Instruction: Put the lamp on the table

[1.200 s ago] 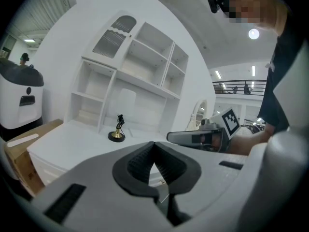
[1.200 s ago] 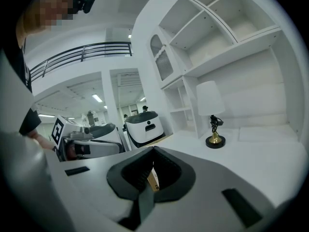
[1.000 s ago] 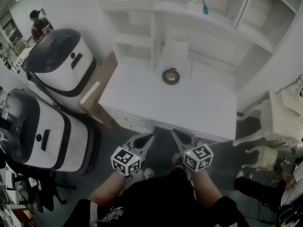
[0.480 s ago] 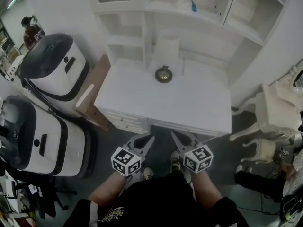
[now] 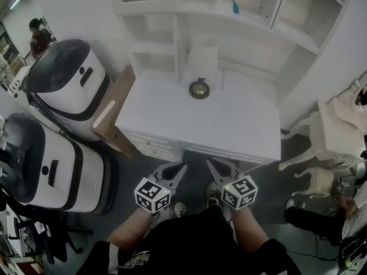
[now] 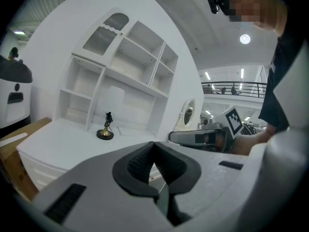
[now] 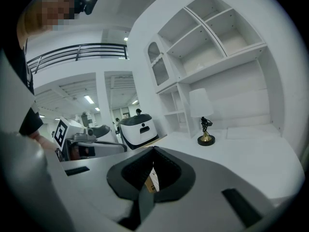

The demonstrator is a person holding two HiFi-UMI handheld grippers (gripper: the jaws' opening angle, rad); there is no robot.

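Observation:
The lamp (image 5: 200, 67) has a white shade and a round brass base, and it stands upright at the back of the white table (image 5: 241, 125), below the shelves. It shows small in the left gripper view (image 6: 106, 129) and in the right gripper view (image 7: 205, 129). My left gripper (image 5: 181, 168) and right gripper (image 5: 210, 164) hang side by side in front of the table's near edge, well short of the lamp. Both are shut with nothing between the jaws, which meet in the left gripper view (image 6: 153, 144) and the right gripper view (image 7: 153, 149).
A white shelf unit (image 5: 252, 22) rises behind the table. Two big white-and-black machines (image 5: 69, 79) and a cardboard panel (image 5: 112, 116) stand at the left. A white ornate chair (image 5: 335, 136) stands at the right. A person (image 5: 37, 36) is far off at the left.
The head view has shifted a little, so the table sits slightly further left in the picture. Both grippers have kept their place and stayed shut.

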